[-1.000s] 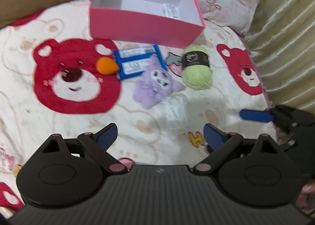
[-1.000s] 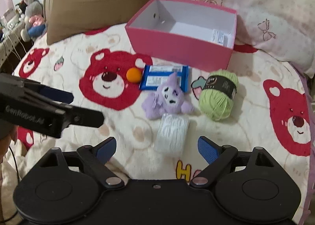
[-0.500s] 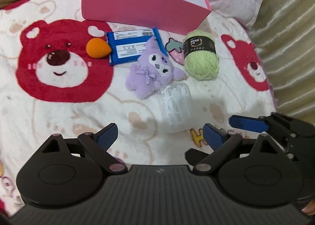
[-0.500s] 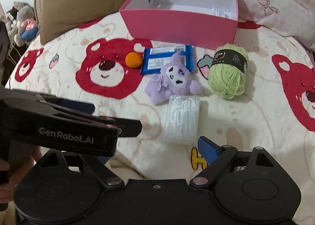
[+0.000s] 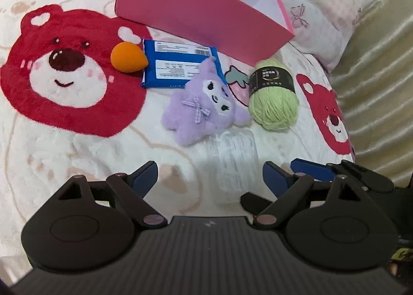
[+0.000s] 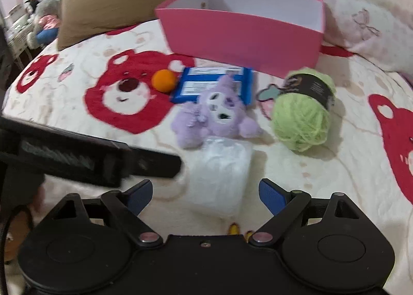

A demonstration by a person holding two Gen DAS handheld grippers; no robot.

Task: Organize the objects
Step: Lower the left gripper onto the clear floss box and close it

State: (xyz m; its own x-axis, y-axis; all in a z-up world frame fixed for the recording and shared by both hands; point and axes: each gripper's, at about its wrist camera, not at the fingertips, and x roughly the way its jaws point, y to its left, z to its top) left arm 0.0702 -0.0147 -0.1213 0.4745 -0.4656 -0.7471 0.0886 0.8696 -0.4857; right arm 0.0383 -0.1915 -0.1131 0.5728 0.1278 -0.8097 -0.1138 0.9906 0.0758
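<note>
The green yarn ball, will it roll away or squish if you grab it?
The green yarn ball looks soft and fuzzy, so it would probably squish a bit rather than slip. Its rounded shape could roll if nudged, though the plush blanket should slow it. The black paper band around it likely keeps the strands from unravelling.

Soft, even indoor light with faint shadows; fisheye bending at the edges, and the right-wrist view motion-blurred.

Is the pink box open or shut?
Open: the pink box has no lid on, and its white inner walls show. Its floor is hidden.
</note>
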